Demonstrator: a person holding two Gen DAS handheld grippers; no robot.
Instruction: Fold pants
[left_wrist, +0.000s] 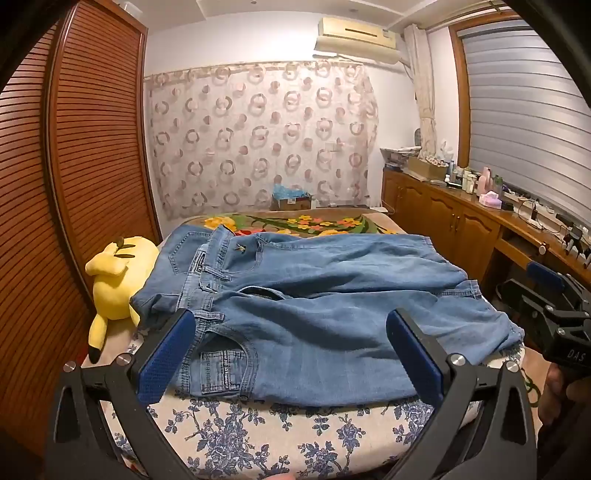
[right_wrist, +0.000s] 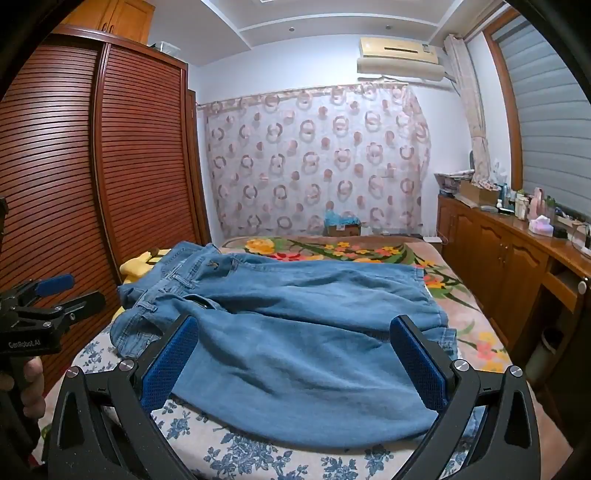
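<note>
"GenRobot.AI" on left tongs (right_wrist: 70, 299) (white).

Home bedroom — bed (left_wrist: 258, 435), wardrobe (left_wrist: 99, 147), curtain (left_wrist: 258, 140)

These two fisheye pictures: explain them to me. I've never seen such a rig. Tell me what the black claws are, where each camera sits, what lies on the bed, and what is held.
There is no robot here. A person holds a two-finger gripper in each hand, with a camera on each looking forward along its fingers. One picture comes from the left gripper, the other from the right gripper. Both stand open, their blue pads wide apart, gripping nothing. A pair of blue jeans lies spread on the bed, waistband toward the left. A yellow plush toy lies beside the waistband. Each camera also catches the other gripper at its picture's edge.
</note>
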